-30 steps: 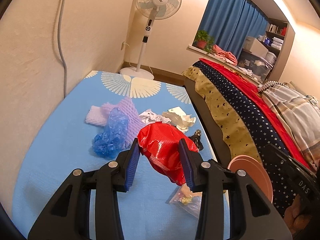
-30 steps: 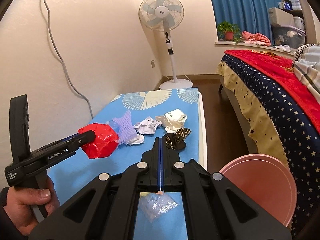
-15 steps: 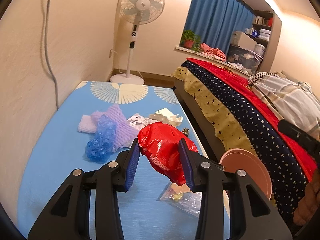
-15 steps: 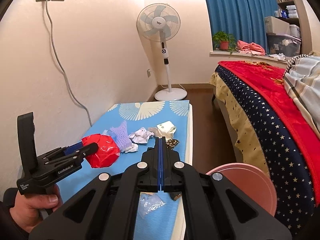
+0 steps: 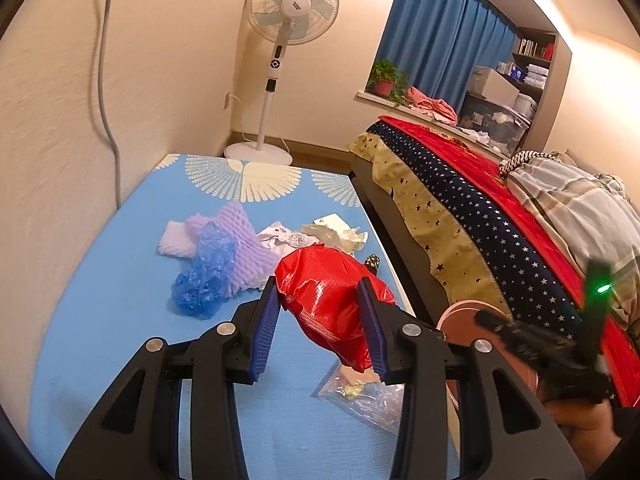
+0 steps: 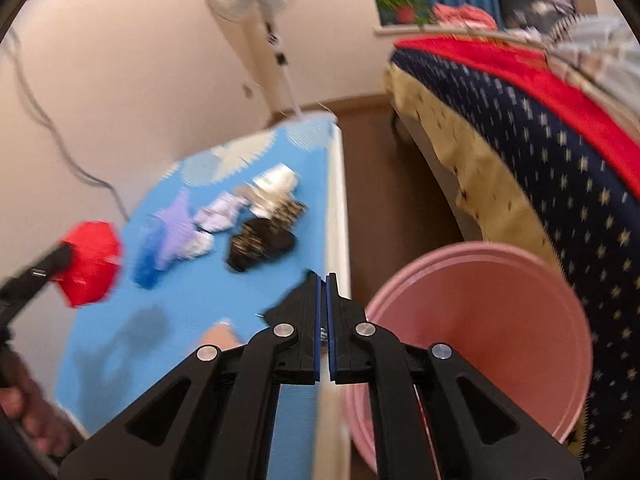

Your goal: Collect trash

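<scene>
My left gripper point(image 5: 318, 284) is shut on a crumpled red plastic bag point(image 5: 328, 300), held above the blue mat point(image 5: 100, 320). The right wrist view shows that bag point(image 6: 90, 264) at the far left. My right gripper point(image 6: 323, 278) hangs over the mat's right edge, beside the rim of a pink bin point(image 6: 472, 246). Its jaws are opening: a narrow slit shows between the pads, with nothing in it. On the mat lie a blue plastic bag point(image 5: 204, 276), purple foam net point(image 5: 240, 240), crumpled paper point(image 5: 280, 238), a cream wrapper point(image 5: 336, 234), a black patterned piece point(image 6: 264, 240) and a clear bag point(image 5: 368, 394).
A bed with a starred cover point(image 5: 480, 224) runs along the right, with a strip of floor point(image 6: 372, 184) between it and the mat. A standing fan point(image 5: 292, 4) is at the far end. A wall with a cable point(image 5: 108, 112) borders the mat's left. The right wrist view is motion-blurred.
My right gripper has dropped and swung toward the pink bin, which now fills more of its view. Its pads have parted slightly. The left gripper keeps its hold on the red bag.
</scene>
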